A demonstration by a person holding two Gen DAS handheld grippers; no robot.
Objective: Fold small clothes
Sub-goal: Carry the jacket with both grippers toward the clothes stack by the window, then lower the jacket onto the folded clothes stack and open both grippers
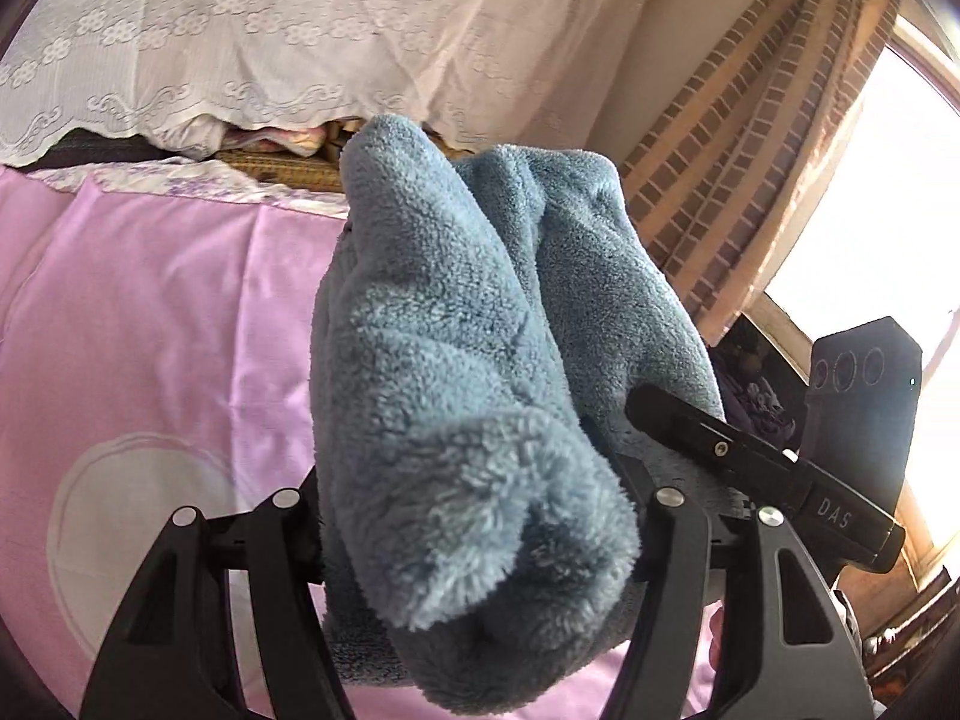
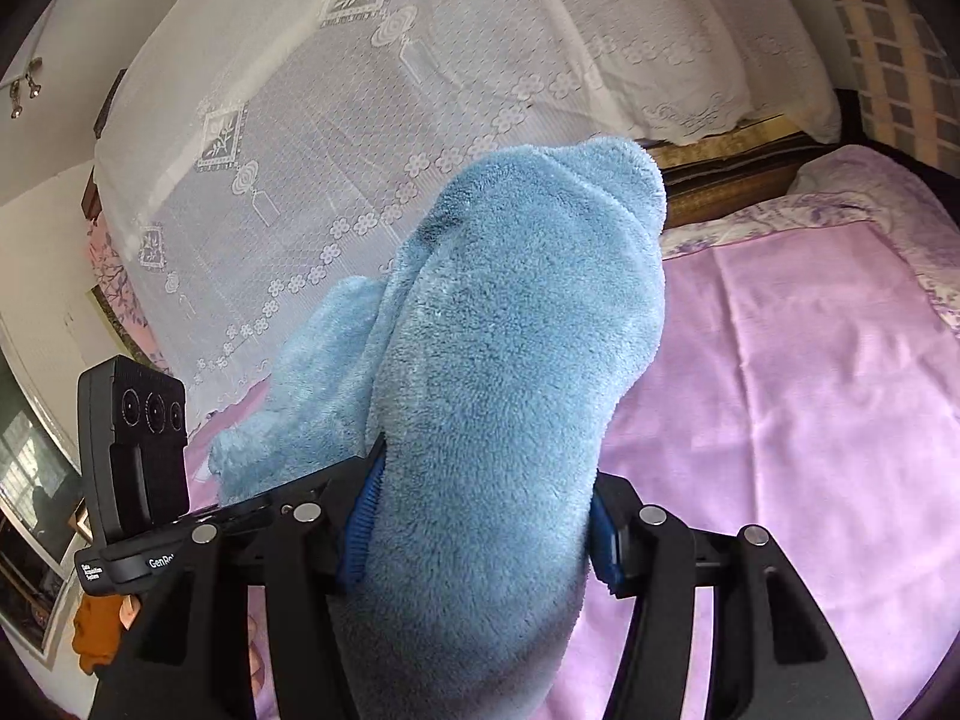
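Observation:
A fluffy blue fleece garment [image 1: 456, 312] hangs bunched up above the pink bedsheet [image 1: 150, 330]. My left gripper [image 1: 474, 510] is shut on one thick fold of it, and the fabric hides the fingertips. In the right wrist view the same garment [image 2: 510, 360] bulges up between the blue pads [image 2: 360, 516] of my right gripper [image 2: 480, 516], which is shut on it. The two grippers are close side by side: the right one's black body [image 1: 852, 414] shows at the right of the left view, and the left one's body [image 2: 132, 462] at the left of the right view.
A white lace cover [image 1: 300, 30] drapes over bedding behind the pink sheet [image 2: 780, 390]. A checked curtain [image 1: 750, 150] and a bright window [image 1: 870, 210] stand to the right. A floral pillow edge [image 2: 840, 210] lies at the bed's far side.

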